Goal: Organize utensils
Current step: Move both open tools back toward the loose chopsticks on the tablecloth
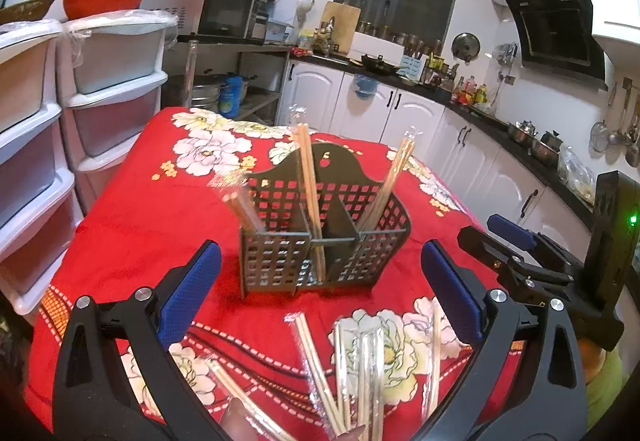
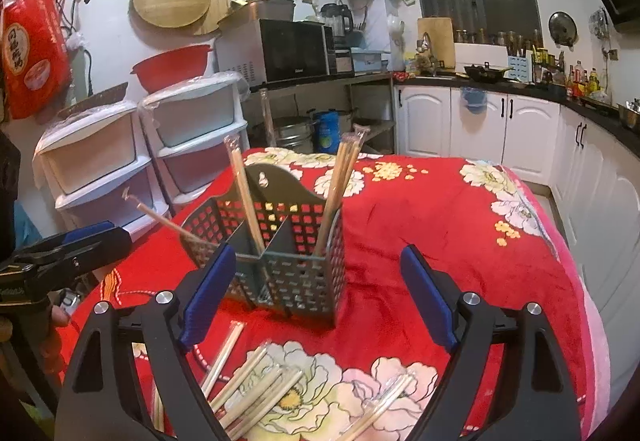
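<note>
While both of my tools hover low over the desk, I look across a plush red cloth with large white and yellow flowers (image 1: 132, 209) that covers the whole top. At its middle stands a dark grey plastic utensil caddy with square-holed lattice walls and a scalloped back panel (image 1: 324, 237), split into three compartments by solid dividers.

A clear-wrapped pair of pale wooden chopsticks leans in each compartment. In the left wrist view, one pair tilts out of the left compartment (image 1: 240, 207), one stands nearly upright in the middle (image 1: 310, 185), and one slants outward from the right (image 1: 390, 181).

More wrapped wooden chopsticks lie loose on the cloth (image 2: 256, 389), fanned out just in front of the caddy and between my tools' fingers. Their sleeves are thin, crinkled and shiny.

My left tool (image 1: 320, 289) has black arms and blue textured pads; it stands wide with nothing between the pads. My right tool (image 2: 316, 297) is equally wide and empty.

Around the desk is a crowded kitchen. Stacked white plastic drawer units (image 2: 120, 157) stand close to the desk's far left edge, with a red bowl (image 2: 172, 67) on top. White cabinets under a dark worktop (image 2: 480, 117) run along the far and right walls, beyond a strip of open floor. The right half of the cloth is bare, giving open room beside the caddy.
</note>
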### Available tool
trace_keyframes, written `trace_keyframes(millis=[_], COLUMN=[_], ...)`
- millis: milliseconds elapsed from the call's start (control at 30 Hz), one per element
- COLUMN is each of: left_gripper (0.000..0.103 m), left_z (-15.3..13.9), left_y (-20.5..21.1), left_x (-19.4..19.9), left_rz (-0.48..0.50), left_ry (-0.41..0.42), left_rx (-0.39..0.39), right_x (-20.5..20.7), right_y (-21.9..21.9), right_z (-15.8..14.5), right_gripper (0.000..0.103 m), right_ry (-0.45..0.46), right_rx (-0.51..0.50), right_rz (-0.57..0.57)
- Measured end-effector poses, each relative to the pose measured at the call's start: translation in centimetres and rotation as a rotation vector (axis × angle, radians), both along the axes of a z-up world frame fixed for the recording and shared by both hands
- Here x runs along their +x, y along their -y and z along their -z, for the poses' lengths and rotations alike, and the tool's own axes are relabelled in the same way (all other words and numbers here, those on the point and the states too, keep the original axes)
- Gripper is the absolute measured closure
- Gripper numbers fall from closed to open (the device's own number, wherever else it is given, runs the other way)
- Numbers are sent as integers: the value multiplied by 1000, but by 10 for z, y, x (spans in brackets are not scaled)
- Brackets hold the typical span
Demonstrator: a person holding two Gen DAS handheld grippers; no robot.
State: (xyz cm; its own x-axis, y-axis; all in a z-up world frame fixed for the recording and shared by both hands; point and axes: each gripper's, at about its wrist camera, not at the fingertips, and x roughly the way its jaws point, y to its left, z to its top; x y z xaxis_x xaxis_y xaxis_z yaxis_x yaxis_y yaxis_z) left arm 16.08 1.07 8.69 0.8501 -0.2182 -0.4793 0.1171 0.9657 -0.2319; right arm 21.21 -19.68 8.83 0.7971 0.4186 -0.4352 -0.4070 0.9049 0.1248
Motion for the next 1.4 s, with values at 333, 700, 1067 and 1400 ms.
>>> trace_keyframes(millis=[333, 700, 1067, 1400], left_gripper=[12, 12, 12, 12], left_z=[15, 34, 54, 79], left_y=[-9, -28, -38, -42], left_x=[-12, -21, -23, -23], left_rz=[-31, -80, -100, -91], left_ry=[-34, -77, -128, -204], left_rx=[16, 11, 10, -12], right_x=[-11, -18, -20, -17], right_y=[-14, -23, -30, -31], right_z=[18, 34, 48, 67], right_gripper=[21, 21, 21, 21], right_ry=[-42, -77, -117, -195], right_rx=[-21, -48, -72, -109], right_rz=[-31, -48, -66, -66])
